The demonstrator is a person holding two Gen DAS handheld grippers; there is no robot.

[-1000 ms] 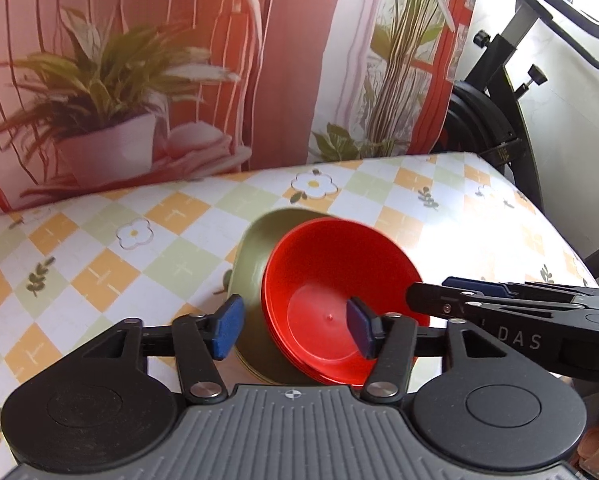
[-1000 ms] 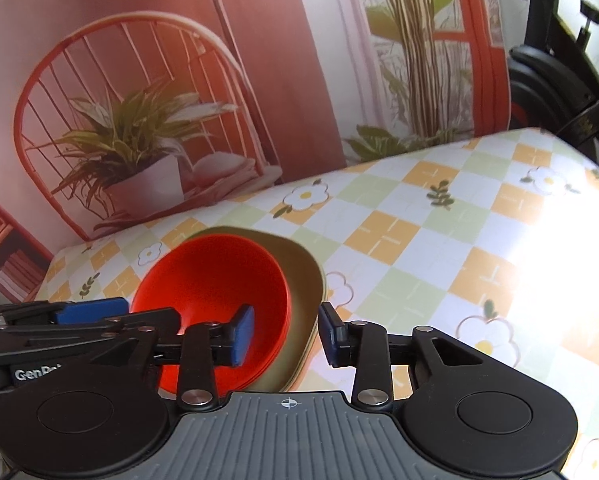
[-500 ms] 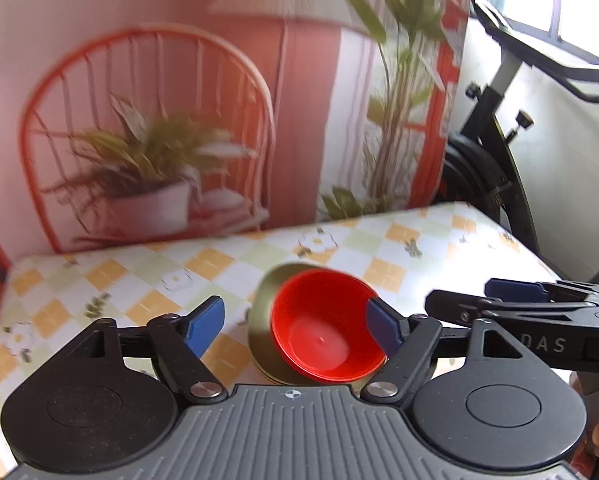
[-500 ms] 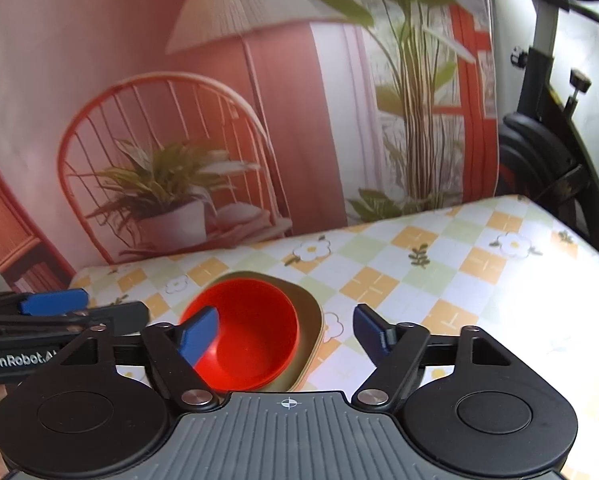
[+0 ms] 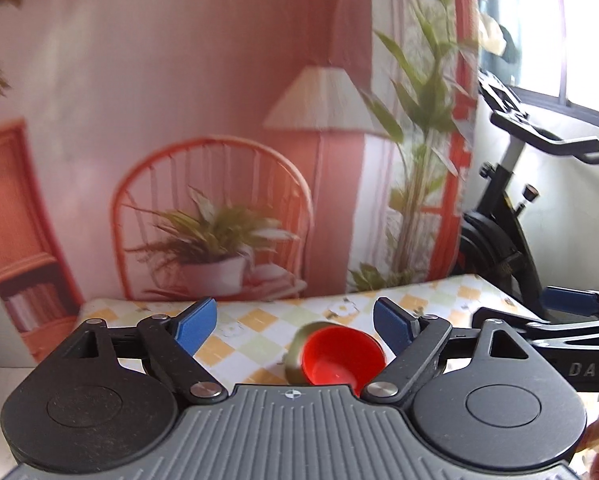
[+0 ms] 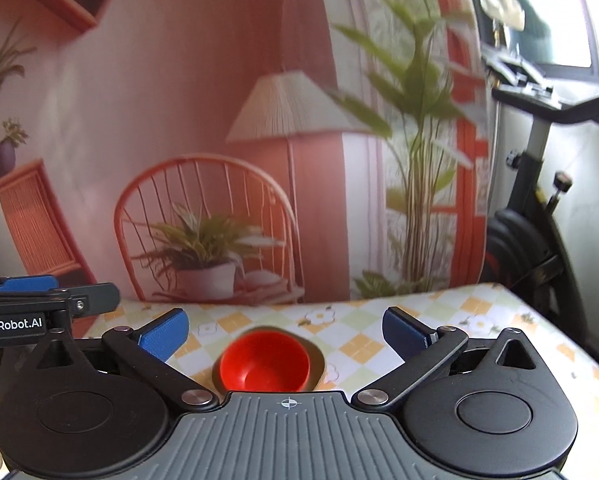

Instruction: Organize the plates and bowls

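Note:
A red bowl point(image 5: 341, 356) point(image 6: 264, 365) rests inside an olive-green plate point(image 5: 295, 350) point(image 6: 317, 362) on the checked table. My left gripper point(image 5: 293, 322) is open, raised well above and behind the stack, with nothing between its blue pads. My right gripper point(image 6: 285, 330) is open too, equally high and empty. In the left wrist view the right gripper point(image 5: 563, 306) reaches in from the right; in the right wrist view the left gripper point(image 6: 31, 292) reaches in from the left.
The table point(image 6: 479, 344) carries a cloth with yellow and green checks and flowers. A printed backdrop point(image 6: 219, 160) with a chair and plants hangs behind it. An exercise bike point(image 5: 511, 220) stands off the table's right end.
Both grippers have pulled back and up from the stack and opened wider. The red bowl and green plate stay on the table and look much smaller.

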